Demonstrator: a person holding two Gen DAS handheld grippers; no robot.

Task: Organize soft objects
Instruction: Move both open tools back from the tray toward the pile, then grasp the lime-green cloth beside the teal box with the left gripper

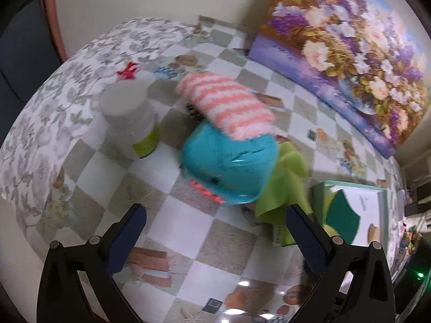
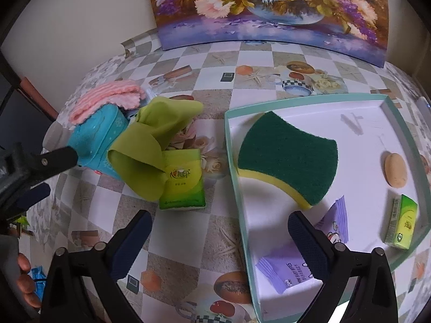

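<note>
A pink-and-white striped fuzzy cloth [image 1: 226,105] lies on top of a turquoise soft pack [image 1: 229,167], with a lime-green cloth [image 1: 285,183] bunched against its right side. My left gripper [image 1: 218,215] hangs open just in front of that pile, with nothing between its fingers. In the right wrist view the lime-green cloth [image 2: 150,145] droops over a green tissue pack [image 2: 183,180]. The white tray [image 2: 231,145] holds a green-and-yellow sponge [image 2: 288,158]. My right gripper [image 2: 219,231] is open and empty over the tray's near left rim.
A white bottle [image 1: 129,118] stands left of the pile. The tray also holds a beige oval piece [image 2: 395,171], a green tissue pack [image 2: 404,222] and purple packets [image 2: 296,263]. A flower painting [image 2: 269,8] leans on the wall behind. A hand [image 2: 24,282] shows at lower left.
</note>
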